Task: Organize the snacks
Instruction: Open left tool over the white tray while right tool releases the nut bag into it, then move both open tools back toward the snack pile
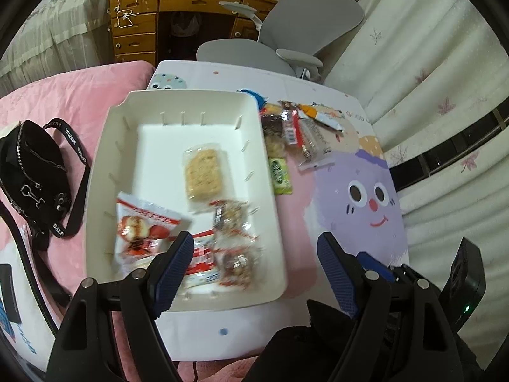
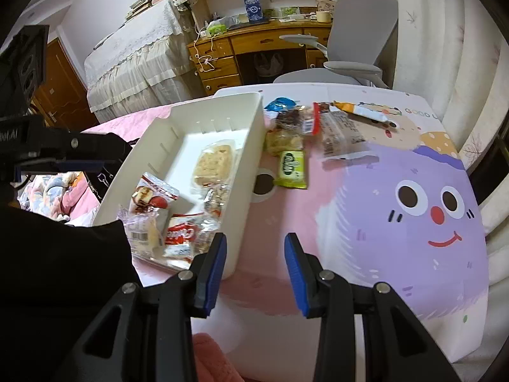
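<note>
A white tray sits on the table and holds a cracker pack, a red-and-white packet and clear-wrapped nut bars. My left gripper hangs open above the tray's near right corner, nothing between its fingers. Right of the tray lies a pile of loose snacks and a green packet. In the right wrist view my right gripper stands open and empty over the tablecloth, just off the tray's near corner. The green packet and the pile lie beyond it.
A black bag rests on pink bedding left of the tray. The tablecloth shows a purple cartoon face at right. A grey chair and a wooden desk stand behind the table. A dark sleeve fills the lower left.
</note>
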